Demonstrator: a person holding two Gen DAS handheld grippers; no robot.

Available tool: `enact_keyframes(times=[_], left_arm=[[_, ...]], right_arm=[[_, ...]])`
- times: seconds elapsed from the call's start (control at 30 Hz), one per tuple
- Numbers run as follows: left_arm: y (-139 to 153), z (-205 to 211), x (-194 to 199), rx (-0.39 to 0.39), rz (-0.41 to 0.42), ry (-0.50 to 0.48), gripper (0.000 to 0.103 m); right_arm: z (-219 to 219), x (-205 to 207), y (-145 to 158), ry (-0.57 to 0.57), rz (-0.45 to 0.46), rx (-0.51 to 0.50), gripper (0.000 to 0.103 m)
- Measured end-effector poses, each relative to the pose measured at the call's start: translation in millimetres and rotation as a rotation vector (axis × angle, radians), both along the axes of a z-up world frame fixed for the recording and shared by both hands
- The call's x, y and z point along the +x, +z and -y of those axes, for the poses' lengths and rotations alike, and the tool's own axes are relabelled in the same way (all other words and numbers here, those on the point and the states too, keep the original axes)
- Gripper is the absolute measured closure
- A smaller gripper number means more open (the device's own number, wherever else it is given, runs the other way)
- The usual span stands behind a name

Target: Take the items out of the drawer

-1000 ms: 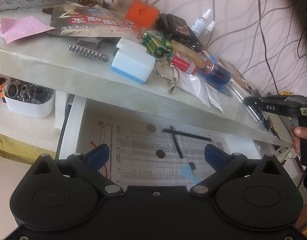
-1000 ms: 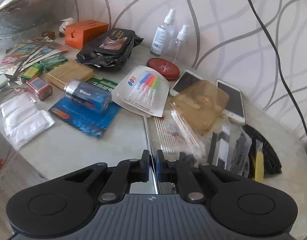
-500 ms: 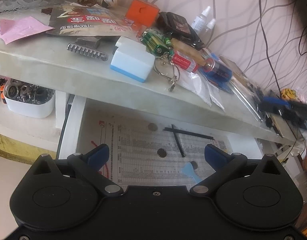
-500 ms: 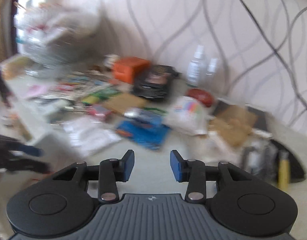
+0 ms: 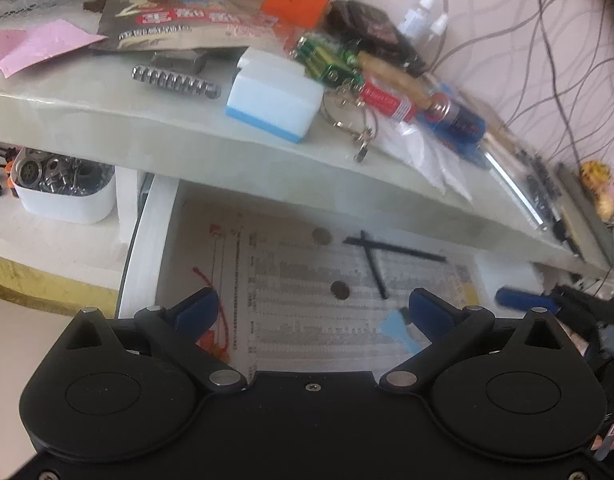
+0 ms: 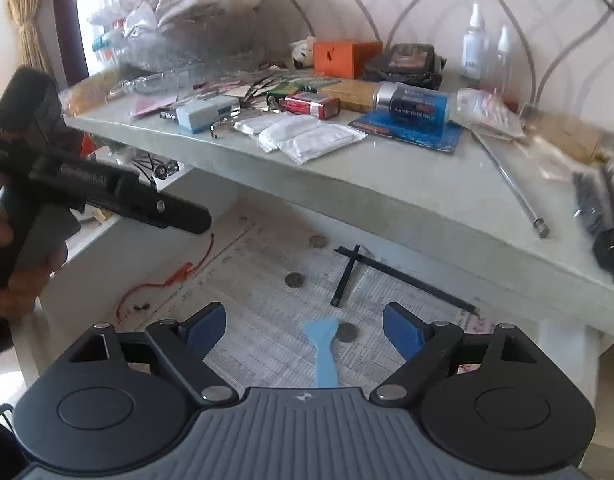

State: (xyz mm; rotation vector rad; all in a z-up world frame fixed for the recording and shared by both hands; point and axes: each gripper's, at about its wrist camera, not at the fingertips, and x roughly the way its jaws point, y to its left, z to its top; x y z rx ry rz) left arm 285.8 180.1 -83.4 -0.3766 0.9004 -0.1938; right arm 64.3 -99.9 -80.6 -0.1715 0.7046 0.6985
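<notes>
The drawer (image 6: 107, 280) is seen pulled open beneath the front edge of the table (image 6: 427, 184), its floor lined with a printed sheet (image 6: 267, 320). The right gripper (image 6: 303, 330) is held over the drawer's near edge, pointed down into it; its jaws are opening and stand wide, with nothing pressed between the blue pads (image 6: 401, 334). A light blue plastic spatula (image 6: 323, 344) is seen lying flat on the sheet in line with that gap, untouched. Just beside the spatula's head a coin (image 6: 347, 333) is seen, a second coin (image 6: 294, 279) further in toward the middle, and a third (image 6: 317, 241) near the drawer's back edge. Two thin black sticks (image 6: 347, 276) are crossed toward the back right. A thin red wire (image 6: 167, 280) is strewn along the left side.

The left gripper (image 5: 311, 310) is held over the drawer's left front corner, its jaws spread wide and nothing gripped. From the right wrist view it is seen at the left edge, carried in a hand (image 6: 19, 280).

On the table's front edge a white and blue box (image 5: 273, 100), a key ring (image 5: 355, 128) and white sachets (image 6: 307, 136) are laid, with a metal rod (image 6: 511, 184) near the right end.
</notes>
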Motion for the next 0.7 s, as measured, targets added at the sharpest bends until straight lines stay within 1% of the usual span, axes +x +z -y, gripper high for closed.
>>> enact_keyframes(times=[0.03, 0.13, 0.2, 0.27, 0.37, 0.43, 0.47, 0.53, 0.57, 0.6, 0.63, 0.7], left_arm=[[0.2, 2.9, 1.5, 0.022, -0.015, -0.009, 0.0], [2.1, 15.8, 6.3, 0.134, -0.066, -0.034, 0.0], [2.0, 25.1, 9.8, 0.214, -0.103, -0.049, 0.0], [0.2, 32.9, 13.2, 0.268, -0.133, -0.056, 0.0], [-4.4, 42.4, 16.5, 0.337, -0.147, -0.06, 0.0], [-6.9, 45.2, 19.0, 0.369, -0.126, -0.057, 0.0], [-7.8, 45.8, 20.4, 0.372, -0.116, -0.06, 0.001], [-10.5, 44.3, 22.1, 0.363, -0.114, -0.067, 0.013], [-10.7, 44.7, 22.9, 0.375, -0.114, -0.068, 0.018], [-10.7, 45.5, 23.6, 0.385, -0.121, -0.071, 0.035], [-10.5, 46.4, 25.1, 0.392, -0.134, -0.078, 0.044], [-9.8, 46.5, 27.0, 0.398, -0.157, -0.092, 0.044]], right_arm=[[3.1, 3.2, -0.6, 0.007, -0.025, 0.043, 0.0], [11.0, 12.5, -6.2, 0.019, -0.12, 0.115, 0.0], [20.1, 18.1, -10.1, 0.006, -0.177, 0.178, 0.0], [28.3, 22.9, -13.7, -0.014, -0.222, 0.225, 0.0], [28.2, 27.4, -18.1, -0.023, -0.264, 0.23, 0.0], [28.3, 32.0, -23.3, -0.028, -0.303, 0.225, 0.0], [28.8, 33.9, -25.1, -0.031, -0.322, 0.23, 0.0], [33.1, 34.7, -26.3, -0.034, -0.338, 0.26, 0.0], [35.5, 34.9, -26.7, -0.035, -0.345, 0.276, 0.0], [37.7, 34.1, -26.3, -0.035, -0.345, 0.289, 0.0], [39.3, 32.9, -25.7, -0.038, -0.341, 0.299, 0.0], [40.3, 31.3, -24.8, -0.041, -0.333, 0.309, 0.0]])
